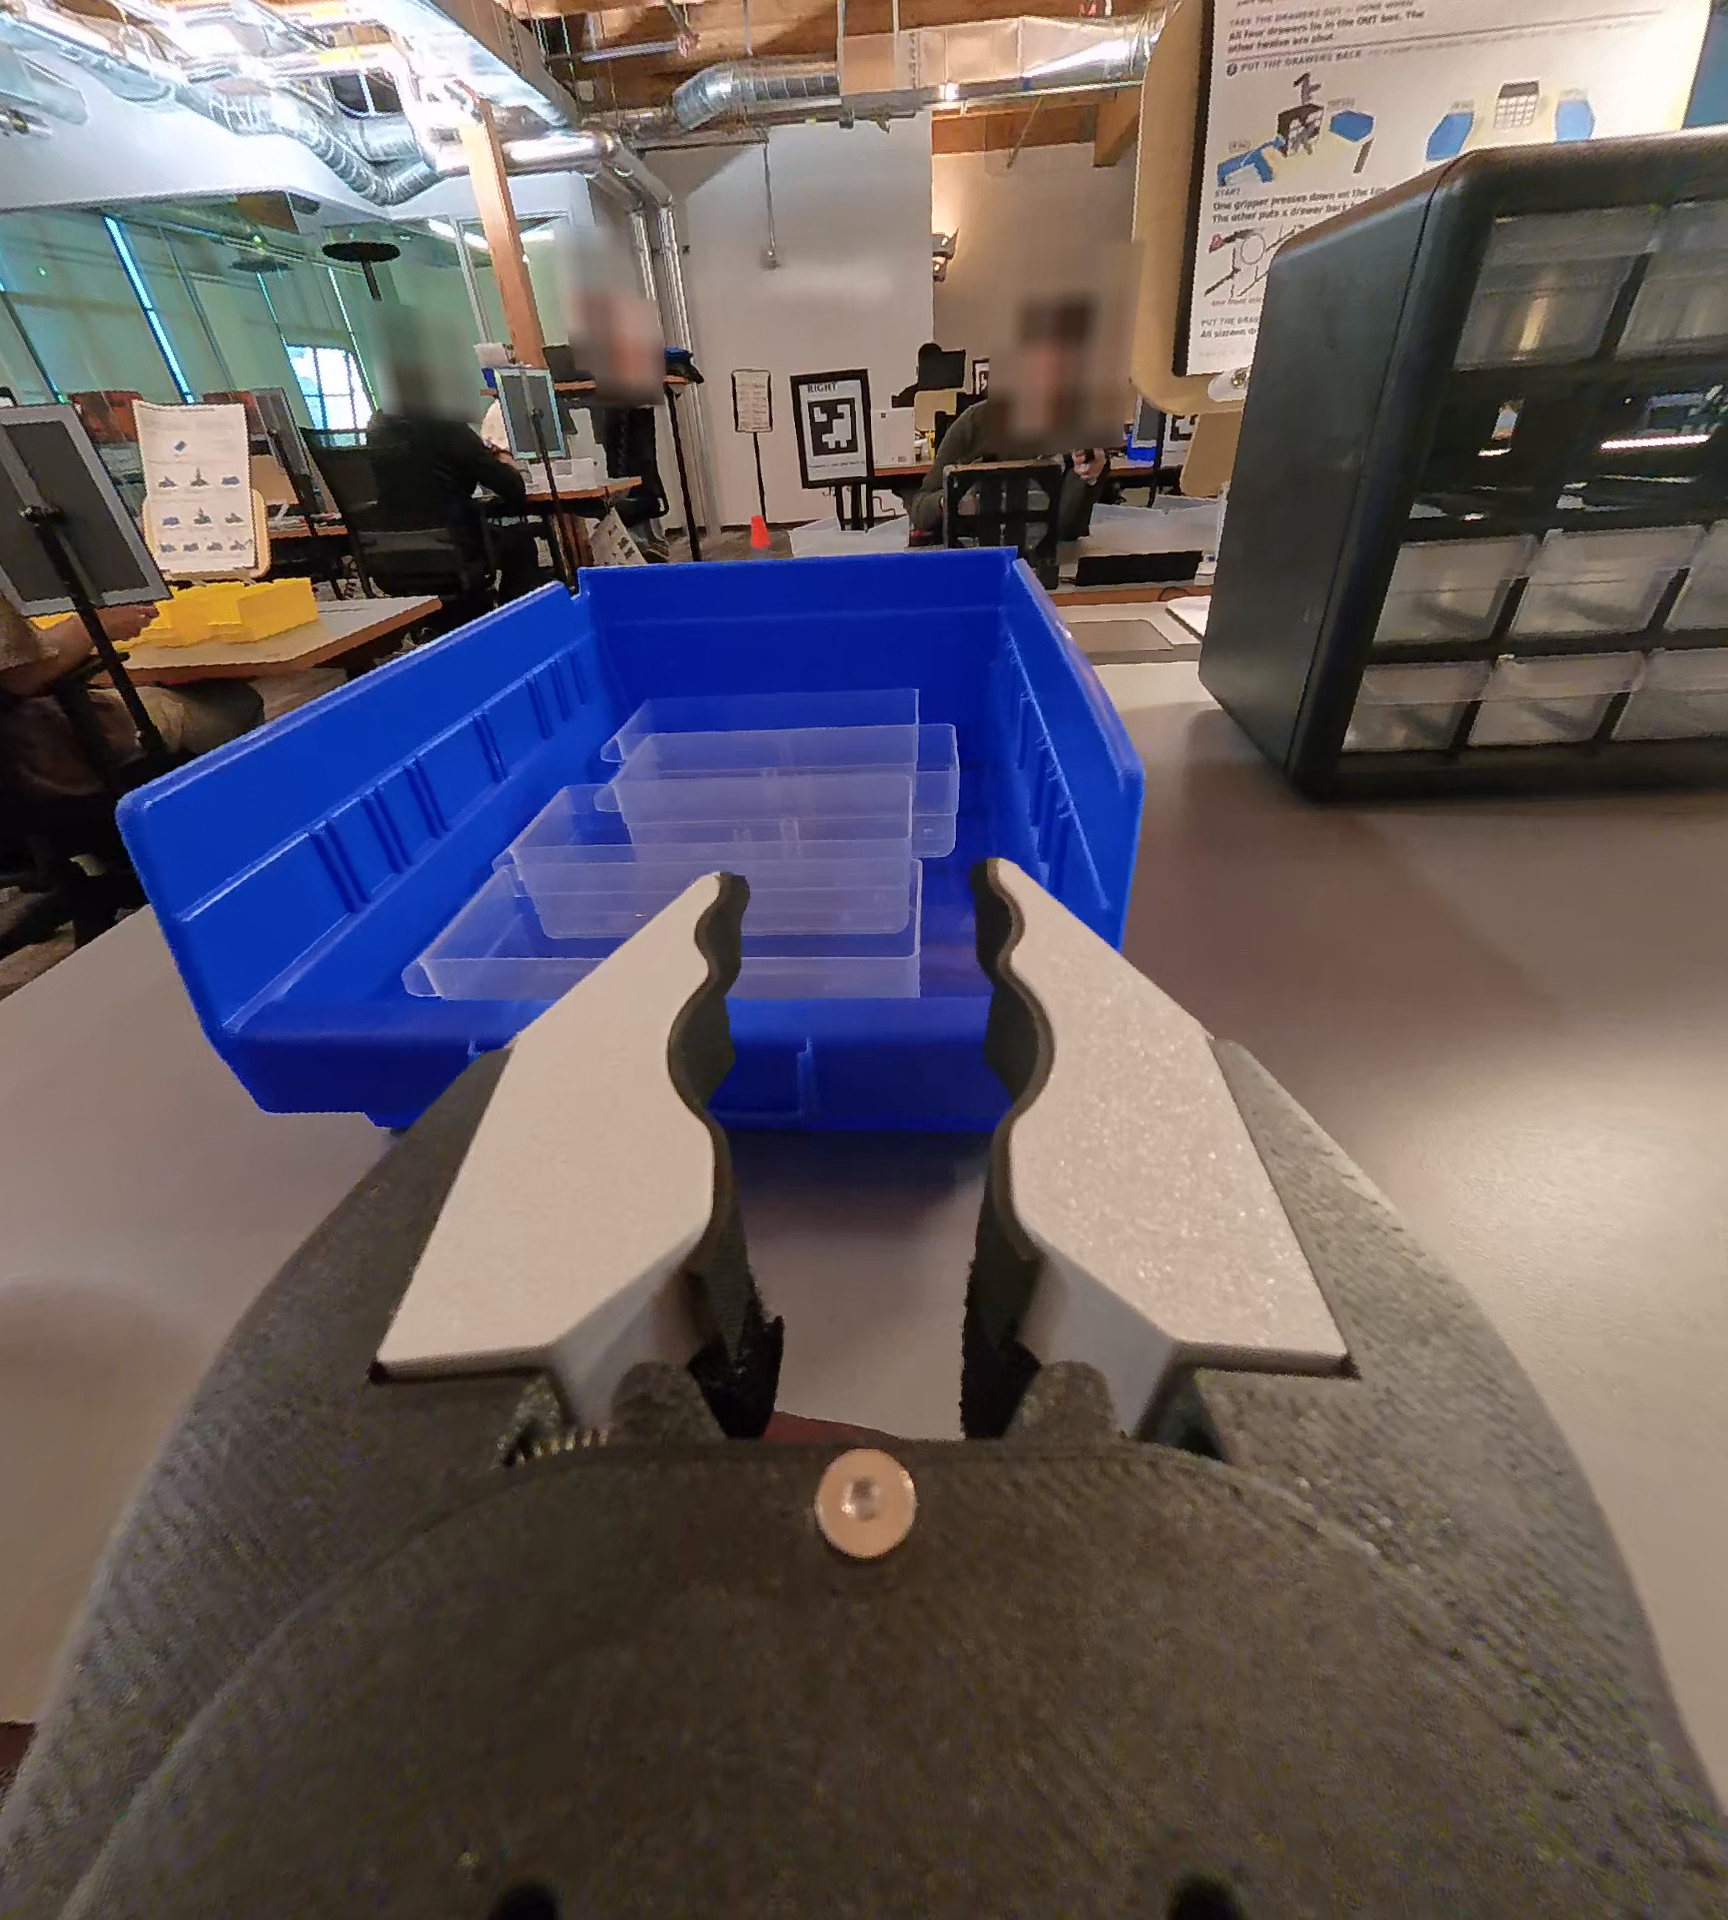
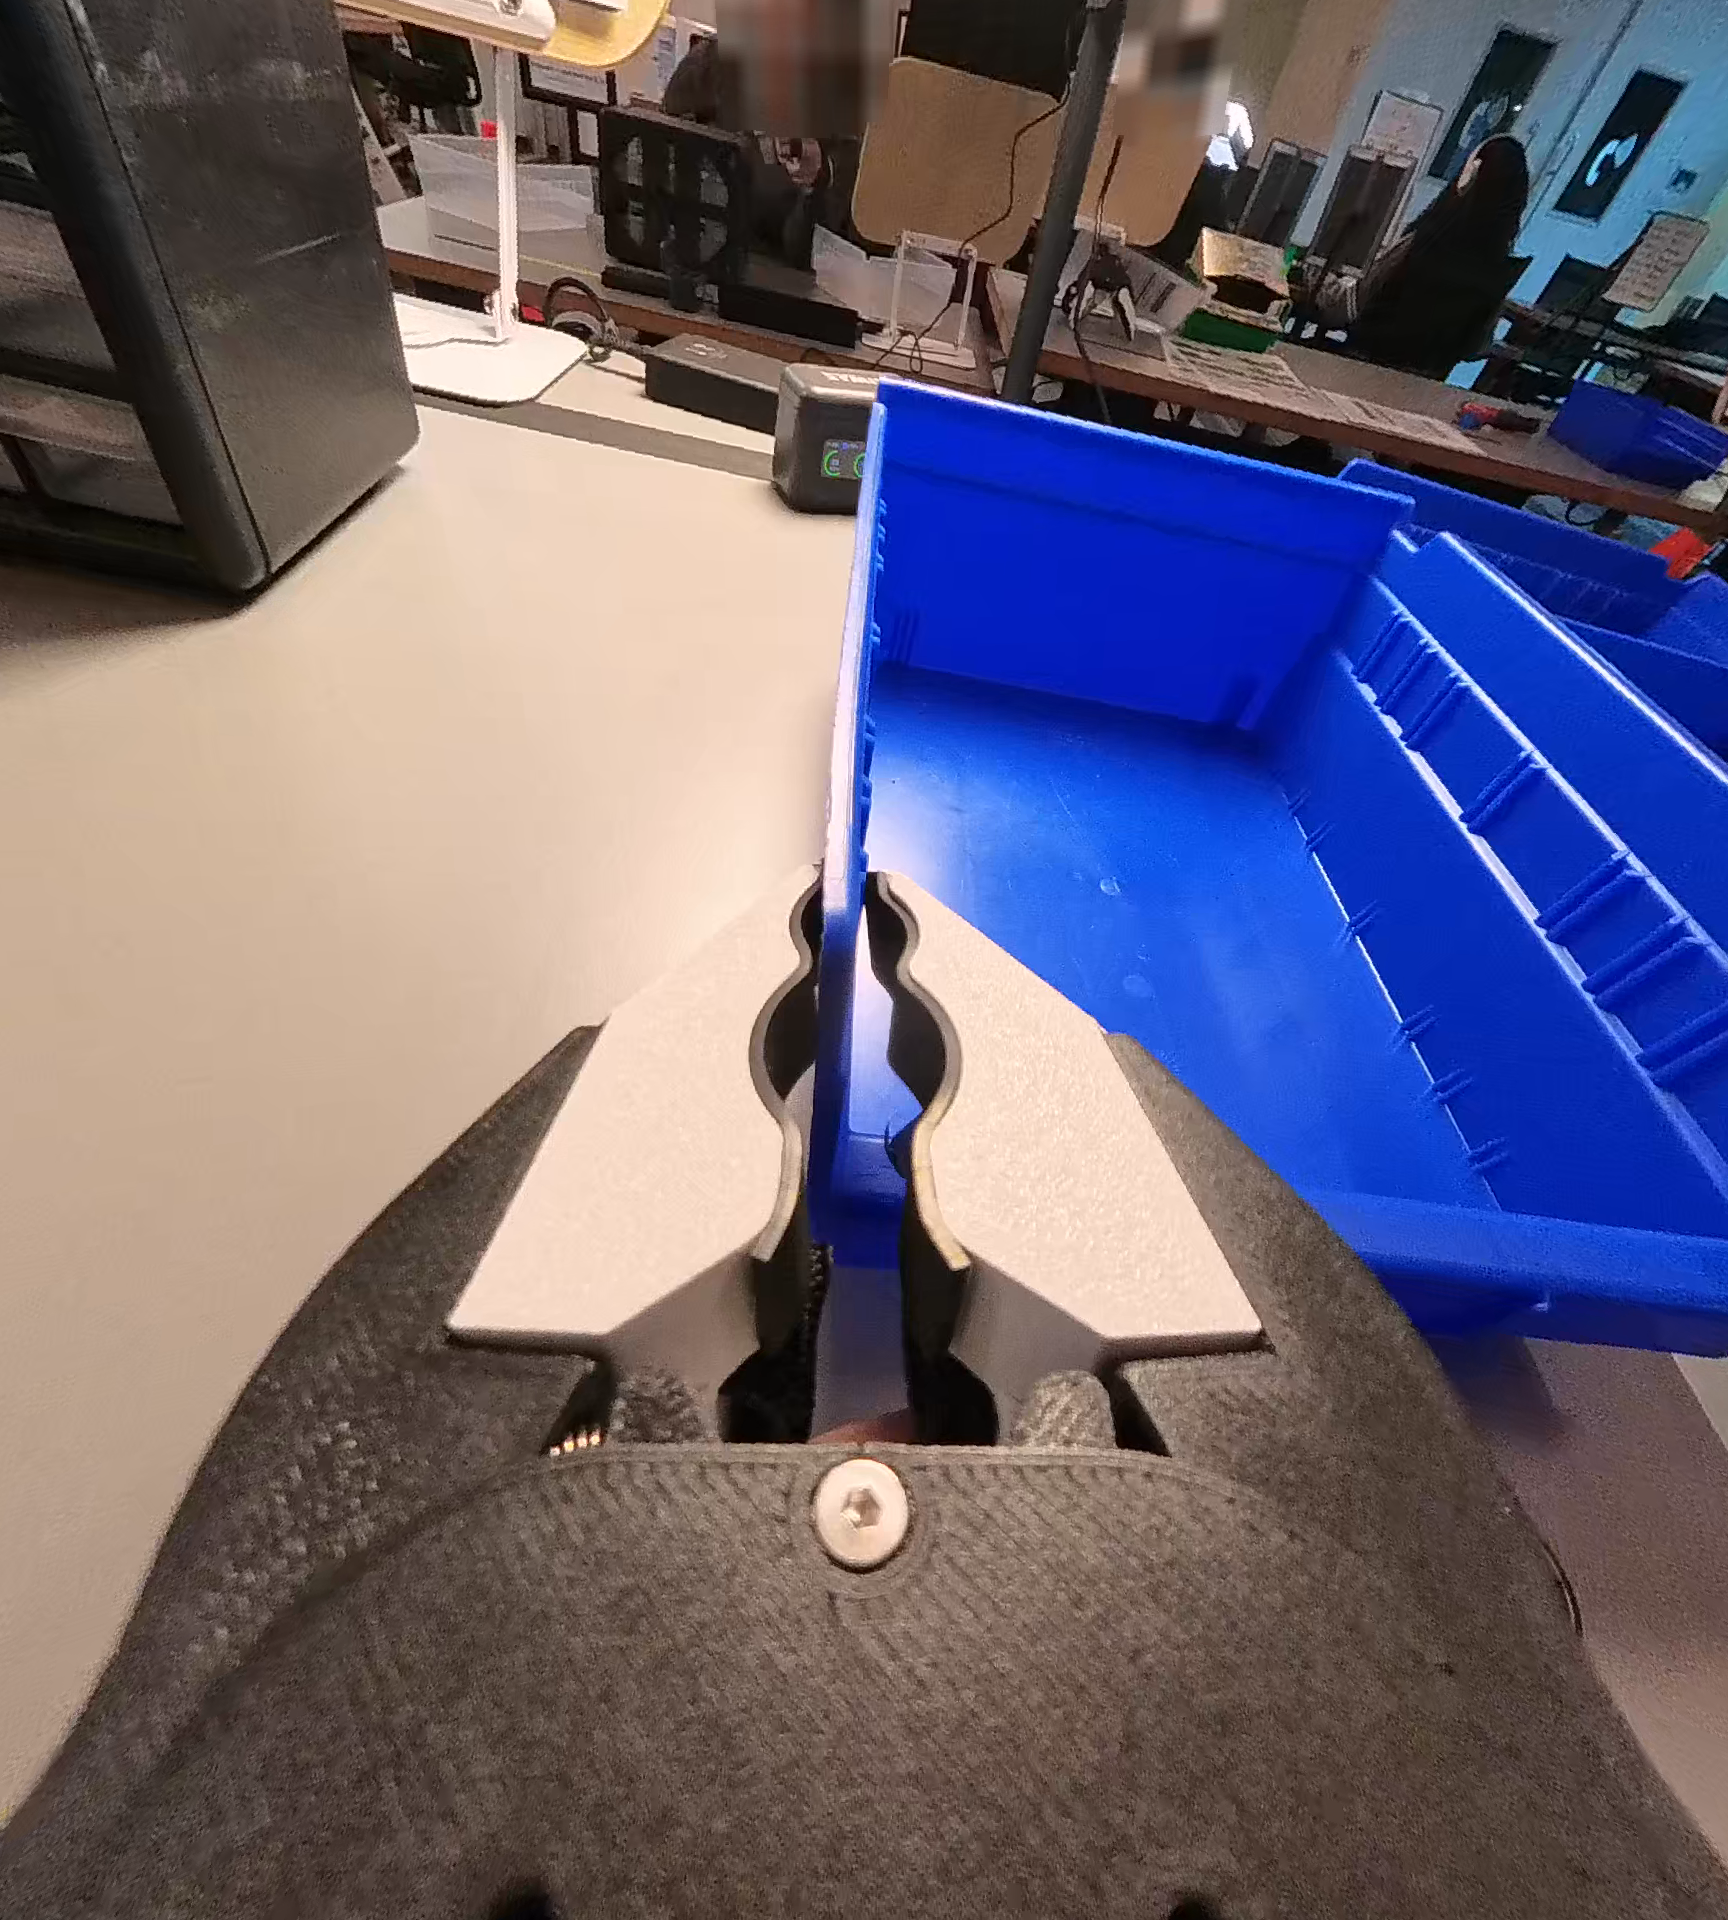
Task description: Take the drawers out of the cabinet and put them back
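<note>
Right gripper clamps a bin wall; left gripper hangs wide before the drawers.

Mid-frame, the right gripper (image 2: 844, 914) pinches the left wall of an empty blue bin (image 2: 1203, 883). The left gripper (image 1: 855, 904), jaws wide and bare, faces clear drawers (image 1: 735, 821) stacked in another blue bin (image 1: 372, 862); the black cabinet (image 1: 1359, 468) stands upper right.

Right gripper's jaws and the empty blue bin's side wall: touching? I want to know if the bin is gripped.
Touching. The right wrist view shows the right gripper closed on the empty blue bin's side wall, both pads against it.
</note>
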Demonstrator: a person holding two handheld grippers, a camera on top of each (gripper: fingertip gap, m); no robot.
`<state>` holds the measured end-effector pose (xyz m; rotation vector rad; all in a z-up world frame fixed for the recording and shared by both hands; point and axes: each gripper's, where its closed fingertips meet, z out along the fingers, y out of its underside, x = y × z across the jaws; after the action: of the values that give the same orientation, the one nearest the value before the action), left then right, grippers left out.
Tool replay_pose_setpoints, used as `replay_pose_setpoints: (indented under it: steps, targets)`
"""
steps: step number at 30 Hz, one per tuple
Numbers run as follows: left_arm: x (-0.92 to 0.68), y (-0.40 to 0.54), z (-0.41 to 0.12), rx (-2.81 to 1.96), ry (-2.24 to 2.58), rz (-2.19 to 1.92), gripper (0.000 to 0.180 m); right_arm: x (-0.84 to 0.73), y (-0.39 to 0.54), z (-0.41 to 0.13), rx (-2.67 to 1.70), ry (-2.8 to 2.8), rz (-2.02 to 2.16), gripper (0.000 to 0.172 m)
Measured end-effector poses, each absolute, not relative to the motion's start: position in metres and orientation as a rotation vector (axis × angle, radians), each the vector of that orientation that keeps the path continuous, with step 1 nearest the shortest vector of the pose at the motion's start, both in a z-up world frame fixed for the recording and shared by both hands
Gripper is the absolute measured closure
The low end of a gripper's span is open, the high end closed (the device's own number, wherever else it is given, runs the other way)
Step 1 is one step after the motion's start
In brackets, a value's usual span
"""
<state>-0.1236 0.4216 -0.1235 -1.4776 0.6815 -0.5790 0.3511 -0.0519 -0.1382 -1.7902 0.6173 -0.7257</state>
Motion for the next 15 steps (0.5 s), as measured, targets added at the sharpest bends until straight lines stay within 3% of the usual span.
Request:
replay_pose_setpoints:
  steps: [3,4,5,7,15]
  targets:
    - [-0.125,0.419,-0.121,-1.458,0.672,-0.619,0.132,0.351,-0.053,-0.138,-1.79,0.625,-0.739,0.156]
    - [-0.127,0.417,-0.119,-1.443,0.666,-0.635,0.131,0.35,-0.055,-0.138,-1.785,0.629,-0.748,0.13]
    - [-0.129,0.415,-0.116,-1.418,0.652,-0.649,0.13,0.345,-0.056,-0.136,-1.776,0.635,-0.737,0.116]
    - [-0.135,0.408,-0.109,-1.36,0.619,-0.671,0.129,0.33,-0.059,-0.131,-1.727,0.634,-0.695,0.106]
    - [-0.1,0.379,-0.118,-1.411,0.797,-0.66,0.119,0.254,-0.029,-0.104,-1.617,0.44,-0.462,0.113]
